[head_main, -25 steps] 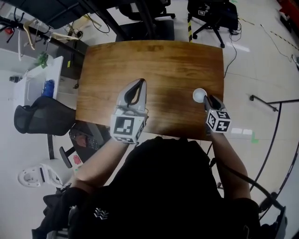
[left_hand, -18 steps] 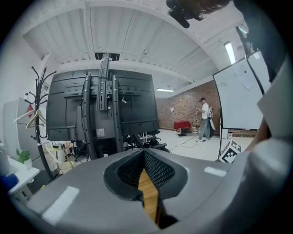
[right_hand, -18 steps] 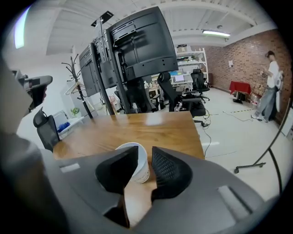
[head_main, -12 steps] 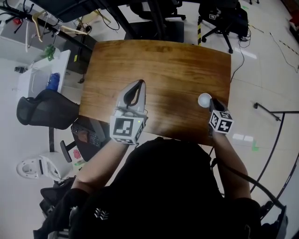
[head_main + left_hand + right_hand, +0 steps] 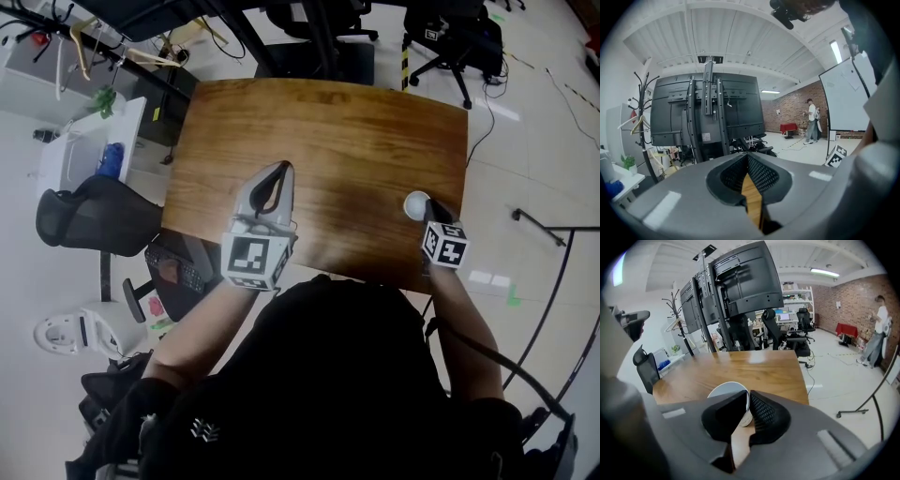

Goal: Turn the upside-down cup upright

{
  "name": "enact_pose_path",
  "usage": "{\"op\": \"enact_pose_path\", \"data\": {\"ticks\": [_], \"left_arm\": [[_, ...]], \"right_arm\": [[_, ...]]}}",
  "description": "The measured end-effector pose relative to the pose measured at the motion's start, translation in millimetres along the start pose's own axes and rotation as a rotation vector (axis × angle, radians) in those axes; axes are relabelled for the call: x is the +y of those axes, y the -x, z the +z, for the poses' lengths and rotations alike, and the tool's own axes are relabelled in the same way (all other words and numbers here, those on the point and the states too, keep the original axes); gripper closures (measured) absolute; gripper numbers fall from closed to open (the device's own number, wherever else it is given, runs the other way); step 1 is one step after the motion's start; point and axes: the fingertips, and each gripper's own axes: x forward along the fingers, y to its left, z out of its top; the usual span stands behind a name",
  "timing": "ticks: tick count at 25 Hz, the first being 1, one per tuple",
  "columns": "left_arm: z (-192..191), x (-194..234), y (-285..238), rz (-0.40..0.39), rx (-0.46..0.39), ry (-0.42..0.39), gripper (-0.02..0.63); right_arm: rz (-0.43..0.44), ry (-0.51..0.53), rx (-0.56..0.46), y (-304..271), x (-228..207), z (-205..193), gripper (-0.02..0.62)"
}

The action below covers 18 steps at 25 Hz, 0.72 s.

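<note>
A white cup (image 5: 415, 203) stands upside down on the wooden table (image 5: 328, 122), close to its right edge. My right gripper (image 5: 429, 208) reaches it from the near side, pointing down at a slant. In the right gripper view the cup (image 5: 726, 392) shows its flat pale top, and my right gripper (image 5: 747, 401) has its jaws closing with the cup's right edge pinched between the pads. My left gripper (image 5: 279, 169) hovers over the table's left half, shut and empty. The left gripper view shows my left gripper (image 5: 749, 159) with only a thin slit of wood between its jaws.
Black office chairs (image 5: 441, 28) and a monitor stand (image 5: 726, 291) are beyond the table's far edge. A black chair (image 5: 89, 220) and a white shelf (image 5: 89, 141) stand to the left. A person (image 5: 877, 329) stands far off on the right.
My right gripper has closed in on the cup and its jaws have narrowed onto the cup's edge. The left gripper has stayed shut over the table.
</note>
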Motion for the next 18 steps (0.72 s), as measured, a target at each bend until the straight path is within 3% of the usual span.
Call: {"op": "enact_pose_path", "data": {"ticks": [4,8,12,15,18], "left_arm": [[3,4,3,0.016,-0.012,0.004,0.606],[4,2,6,0.019,-0.02,-0.002,0.606],[1,3,9,0.026,-0.019,-0.016,0.606],[1,2,11,0.031,-0.018,-0.01,0.606],[4,7,13,0.042,-0.022,-0.012,0.606]], "right_arm": [[-0.106,0.135,-0.016,12,-17,10,0.571],[-0.228,0.3,0.048,17,-36,11,0.571],[-0.24,0.527,0.103,13,-13,7,0.571],[-0.17,0.528,0.089,8,13,3,0.557],[-0.067,0.395,0.042,-4,32,-5,0.545]]}}
